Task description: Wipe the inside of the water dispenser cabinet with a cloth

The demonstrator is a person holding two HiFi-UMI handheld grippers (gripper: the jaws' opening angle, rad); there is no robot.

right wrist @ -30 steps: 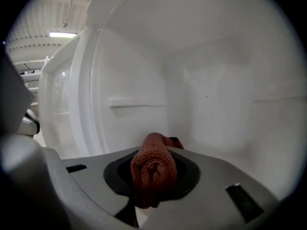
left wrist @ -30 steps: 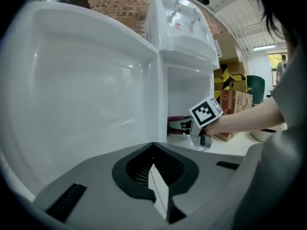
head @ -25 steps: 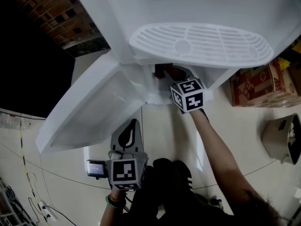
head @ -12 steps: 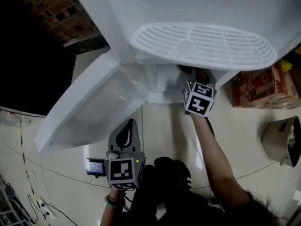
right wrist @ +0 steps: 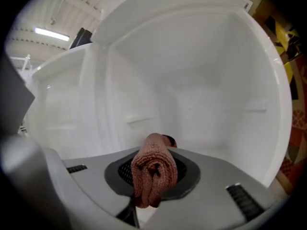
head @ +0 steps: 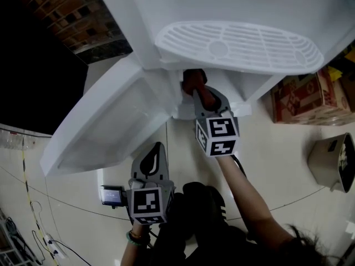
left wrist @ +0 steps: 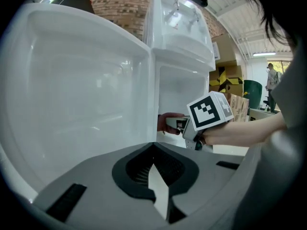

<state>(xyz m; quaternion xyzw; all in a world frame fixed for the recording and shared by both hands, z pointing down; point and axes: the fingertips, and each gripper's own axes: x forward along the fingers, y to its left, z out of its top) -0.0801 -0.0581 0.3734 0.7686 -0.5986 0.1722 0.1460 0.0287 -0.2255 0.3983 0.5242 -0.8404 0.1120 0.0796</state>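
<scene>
Count: one cloth (right wrist: 152,171), two grippers, one cabinet (right wrist: 216,75) with its one door (head: 105,126) swung open.
Right gripper (head: 201,96): jaws clamped on the rolled cloth, at the cabinet's mouth near its hinge-side wall.
Left gripper (head: 150,155): jaws together, empty, low outside the cabinet, facing the door.
Room: white cavity open beyond the cloth; one ledge on each side wall.

The right arm (head: 252,198) reaches from the lower right of the head view up to its centre. Its claw (head: 197,90) points upward, with its 2 jaws clamped on a rolled cloth (right wrist: 152,174). The left claw (head: 150,159) sits low, left of centre, its 2 jaws together and holding nothing, and the left wrist (head: 135,238) is at the bottom edge.
</scene>
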